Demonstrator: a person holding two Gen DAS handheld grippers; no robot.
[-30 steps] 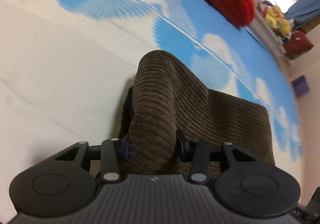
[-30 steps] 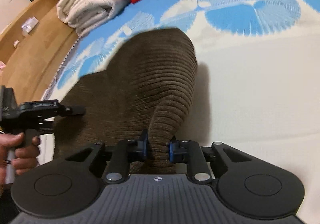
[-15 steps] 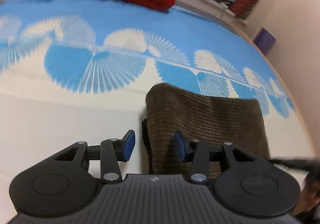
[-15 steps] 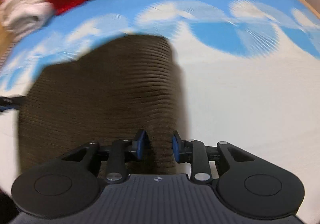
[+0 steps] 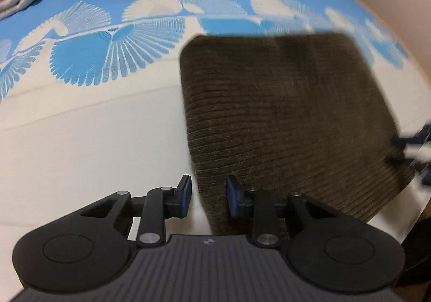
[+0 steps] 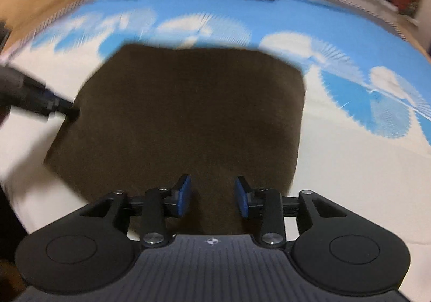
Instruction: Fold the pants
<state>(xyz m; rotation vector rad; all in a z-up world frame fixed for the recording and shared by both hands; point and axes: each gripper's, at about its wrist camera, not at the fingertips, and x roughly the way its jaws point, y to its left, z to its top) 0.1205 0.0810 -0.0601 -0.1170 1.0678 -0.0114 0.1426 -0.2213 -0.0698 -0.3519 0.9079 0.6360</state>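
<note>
Two grippers hover at the near edge of the folded brown corduroy pants [image 6: 188, 118] on the bed [image 5: 80, 145]: left gripper [image 5: 207, 197] fingers closing, unclamped, right gripper [image 6: 212, 198] fingers opening, empty. Soft, limp, probably grippy; pinch near-edge corners.

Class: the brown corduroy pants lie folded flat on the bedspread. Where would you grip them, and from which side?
Grip the brown corduroy pants at a near corner, coming in low from the near side. The bundle lies flat, so only its edges give a layered lip to pinch. The left tool already straddles the near-left edge.
</note>
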